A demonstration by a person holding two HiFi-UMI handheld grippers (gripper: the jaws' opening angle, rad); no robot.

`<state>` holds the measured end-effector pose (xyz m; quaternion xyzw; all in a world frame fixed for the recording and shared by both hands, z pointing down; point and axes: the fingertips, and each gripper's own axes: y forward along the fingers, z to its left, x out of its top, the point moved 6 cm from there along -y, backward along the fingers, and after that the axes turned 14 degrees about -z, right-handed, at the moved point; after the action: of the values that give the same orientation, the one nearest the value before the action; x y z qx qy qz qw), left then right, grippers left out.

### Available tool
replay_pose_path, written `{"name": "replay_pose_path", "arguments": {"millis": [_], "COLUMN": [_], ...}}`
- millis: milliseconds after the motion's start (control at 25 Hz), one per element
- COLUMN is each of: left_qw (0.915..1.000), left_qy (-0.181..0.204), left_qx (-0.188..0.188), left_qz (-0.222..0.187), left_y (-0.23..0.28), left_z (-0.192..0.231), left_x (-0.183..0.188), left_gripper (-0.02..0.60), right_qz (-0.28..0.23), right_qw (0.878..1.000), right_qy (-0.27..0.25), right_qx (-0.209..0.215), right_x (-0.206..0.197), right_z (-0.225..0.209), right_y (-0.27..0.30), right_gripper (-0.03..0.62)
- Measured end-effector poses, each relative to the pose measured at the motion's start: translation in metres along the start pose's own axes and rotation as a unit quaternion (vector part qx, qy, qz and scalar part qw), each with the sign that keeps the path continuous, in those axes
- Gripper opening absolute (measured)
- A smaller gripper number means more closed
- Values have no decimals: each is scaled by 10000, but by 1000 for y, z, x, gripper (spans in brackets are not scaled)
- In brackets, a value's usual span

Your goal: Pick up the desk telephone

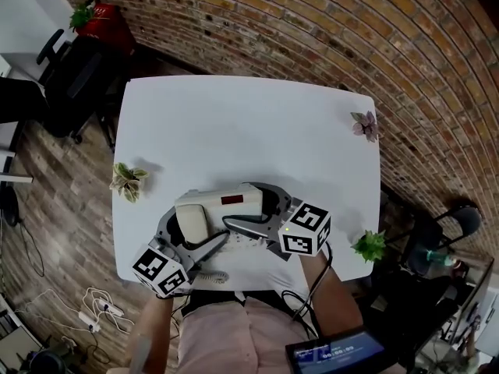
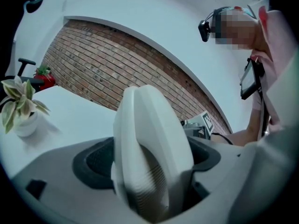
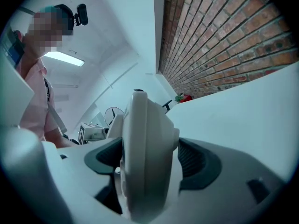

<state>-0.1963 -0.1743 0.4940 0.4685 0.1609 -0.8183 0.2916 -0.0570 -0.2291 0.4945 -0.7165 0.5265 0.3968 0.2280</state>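
Note:
The white desk telephone (image 1: 222, 201), with a handset on its left part and a small red display, sits near the front edge of the white table (image 1: 234, 123). My left gripper (image 1: 195, 232) is at its left end. In the left gripper view the handset end (image 2: 149, 143) stands between the dark pads (image 2: 91, 162), and the left gripper (image 2: 149, 167) is spread wide and open around it. My right gripper (image 1: 257, 209) comes in from the right. In the right gripper view the phone body (image 3: 147, 143) fills the gap and the right gripper (image 3: 149, 162) is shut on it.
The coiled cord (image 1: 209, 276) lies at the table's front edge. Small potted plants stand at the left edge (image 1: 127, 180), the far right corner (image 1: 365, 125) and the near right corner (image 1: 370, 245). A brick wall (image 1: 327, 29) runs behind, and an office chair (image 1: 74, 76) stands at the far left.

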Motion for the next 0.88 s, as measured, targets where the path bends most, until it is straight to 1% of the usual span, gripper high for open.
{"name": "replay_pose_path", "arguments": {"millis": [120, 280, 480, 520, 600, 880], "left_qw": [9999, 9999, 10000, 10000, 9999, 9995], "left_qy": [86, 129, -35, -44, -84, -139], "left_qx": [20, -90, -39, -58, -79, -172], "left_qz": [-55, -12, -1, 18, 58, 245], "left_y": [-2, 0, -2, -1, 1, 2], "left_z": [-3, -5, -2, -2, -1, -7], "left_x": [0, 0, -2, -2, -2, -3], "left_gripper": [474, 474, 474, 475, 474, 465], "right_qz": [110, 3, 135, 119, 119, 139], "right_qw": [9997, 9991, 9984, 9984, 9983, 9972], "right_qy": [-1, -8, 216, 203, 148, 204], "right_qx": [-204, -432, -504, -515, -548, -706], "right_x": [1, 0, -13, -13, -13, -15], "right_z": [6, 8, 7, 8, 10, 17], "right_y": [-1, -9, -11, -12, -12, -21], "right_gripper": [387, 373, 372, 366, 328, 321]}}
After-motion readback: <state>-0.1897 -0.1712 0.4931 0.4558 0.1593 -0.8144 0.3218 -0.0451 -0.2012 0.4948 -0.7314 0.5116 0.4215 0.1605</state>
